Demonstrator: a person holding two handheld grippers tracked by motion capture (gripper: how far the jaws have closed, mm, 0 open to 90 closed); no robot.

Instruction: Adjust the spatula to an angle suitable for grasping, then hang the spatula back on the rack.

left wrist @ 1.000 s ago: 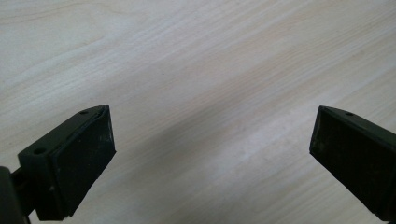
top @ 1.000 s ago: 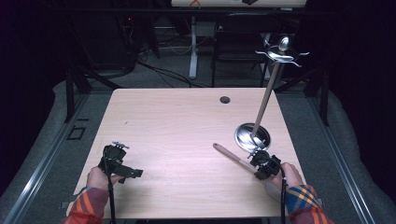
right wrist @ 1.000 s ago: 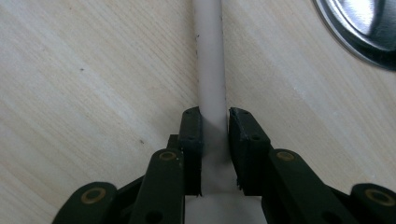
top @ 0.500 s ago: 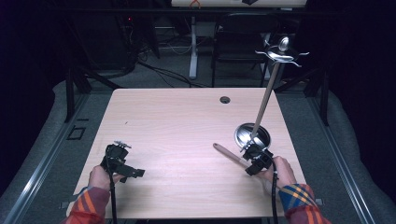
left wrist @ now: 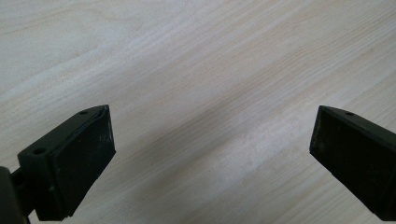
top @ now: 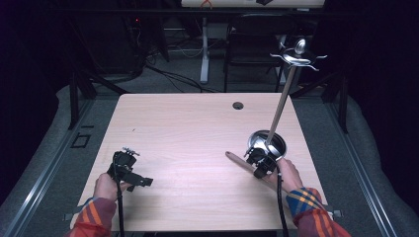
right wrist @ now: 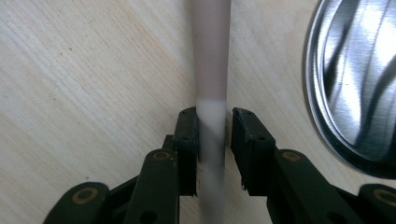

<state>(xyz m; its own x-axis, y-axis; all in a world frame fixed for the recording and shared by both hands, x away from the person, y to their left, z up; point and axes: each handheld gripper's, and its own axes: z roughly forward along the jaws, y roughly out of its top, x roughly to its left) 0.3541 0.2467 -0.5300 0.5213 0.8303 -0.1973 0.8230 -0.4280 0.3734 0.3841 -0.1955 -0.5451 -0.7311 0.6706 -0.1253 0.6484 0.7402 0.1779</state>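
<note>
A thin wooden stick [top: 236, 160] lies on the pale wooden table [top: 188, 123], just left of a shiny metal stand's round base [top: 267, 140]. From that base a slanted pole [top: 281, 106] rises to a hooked top [top: 298, 55]. My right gripper [top: 260, 162] sits low on the stick. In the right gripper view its jaws [right wrist: 215, 140] are shut on the stick [right wrist: 210, 56], with the base's rim [right wrist: 359, 84] close at the right. My left gripper [top: 128, 169] hovers near the table's front left. It stands open [left wrist: 212, 154] over bare wood, holding nothing.
A small dark grommet hole [top: 238, 105] sits near the table's far edge. Dark floor, chair legs and cables lie beyond the table. The stand's pole leans over the right rear of the table.
My right gripper has slid left and a little forward along the stick, ending beside the stand's base. The left gripper has stayed put.
</note>
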